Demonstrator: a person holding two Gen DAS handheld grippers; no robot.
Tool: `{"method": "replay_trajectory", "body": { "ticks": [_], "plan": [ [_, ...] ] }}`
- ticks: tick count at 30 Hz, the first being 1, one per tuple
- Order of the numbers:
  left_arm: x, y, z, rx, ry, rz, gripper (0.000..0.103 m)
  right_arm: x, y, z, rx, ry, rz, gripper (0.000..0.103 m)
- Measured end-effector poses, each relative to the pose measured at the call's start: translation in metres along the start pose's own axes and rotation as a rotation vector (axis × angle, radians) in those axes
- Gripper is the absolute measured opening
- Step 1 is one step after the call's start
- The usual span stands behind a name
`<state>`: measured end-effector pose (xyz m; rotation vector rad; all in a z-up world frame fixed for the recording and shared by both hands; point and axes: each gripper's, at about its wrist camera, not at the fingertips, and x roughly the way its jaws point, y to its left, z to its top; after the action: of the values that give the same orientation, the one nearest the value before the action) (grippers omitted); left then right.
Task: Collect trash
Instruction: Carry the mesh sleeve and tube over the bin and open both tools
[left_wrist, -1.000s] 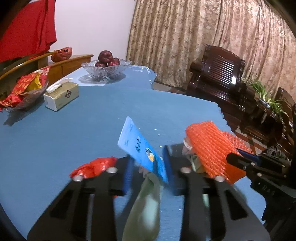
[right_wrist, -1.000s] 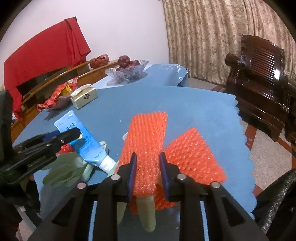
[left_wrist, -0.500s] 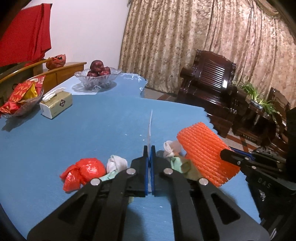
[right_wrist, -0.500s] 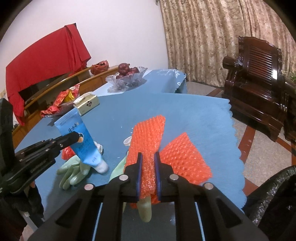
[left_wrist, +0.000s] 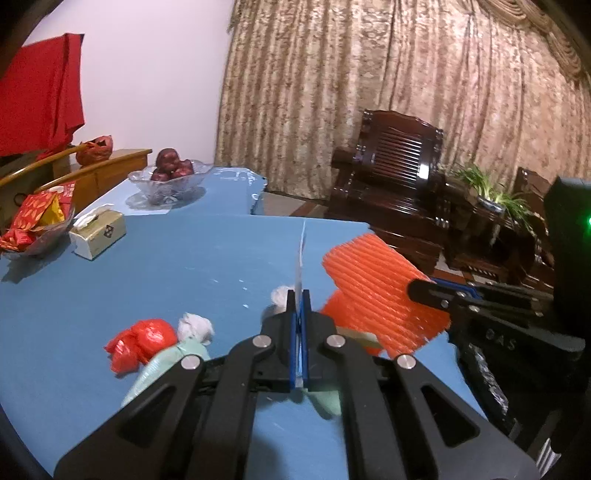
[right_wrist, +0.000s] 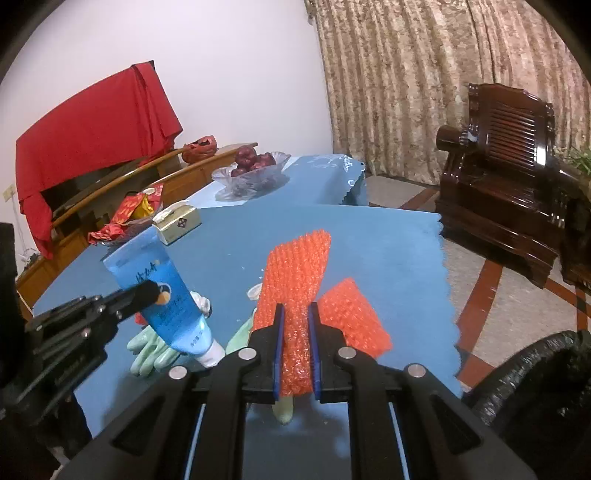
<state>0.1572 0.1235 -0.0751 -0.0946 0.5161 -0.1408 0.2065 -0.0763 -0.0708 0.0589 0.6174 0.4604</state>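
tube (right_wrist: 166, 306) blue, white cap | foam netting (right_wrist: 295, 288) orange, meshed | gloves (right_wrist: 151, 350) pale green | bag (left_wrist: 142, 343) red | tablecloth (left_wrist: 147, 266) plain blue | curtain (left_wrist: 369, 92) beige, floral | cloth (right_wrist: 92, 122) red | gripper pads (right_wrist: 277, 350) blue

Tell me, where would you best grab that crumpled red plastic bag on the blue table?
Pinch the crumpled red plastic bag at its bunched top, coming from above. It lies low on the blue tablecloth, with a white paper wad and a pale green glove beside it.
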Motion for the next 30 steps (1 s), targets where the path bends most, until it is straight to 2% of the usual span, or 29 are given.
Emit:
{"method": "replay_trajectory", "body": {
  "ticks": [14,30],
  "plan": [
    [-0.009,-0.039,-0.017,0.045,0.026,-0.039,0.001,-0.035,-0.018,-0.015,0.025,0.003,-0.052,0.012],
    [-0.022,-0.094,-0.012,0.088,0.013,-0.144,0.001,-0.094,-0.055,-0.027,0.074,-0.037,-0.147,0.012]
  ]
}}
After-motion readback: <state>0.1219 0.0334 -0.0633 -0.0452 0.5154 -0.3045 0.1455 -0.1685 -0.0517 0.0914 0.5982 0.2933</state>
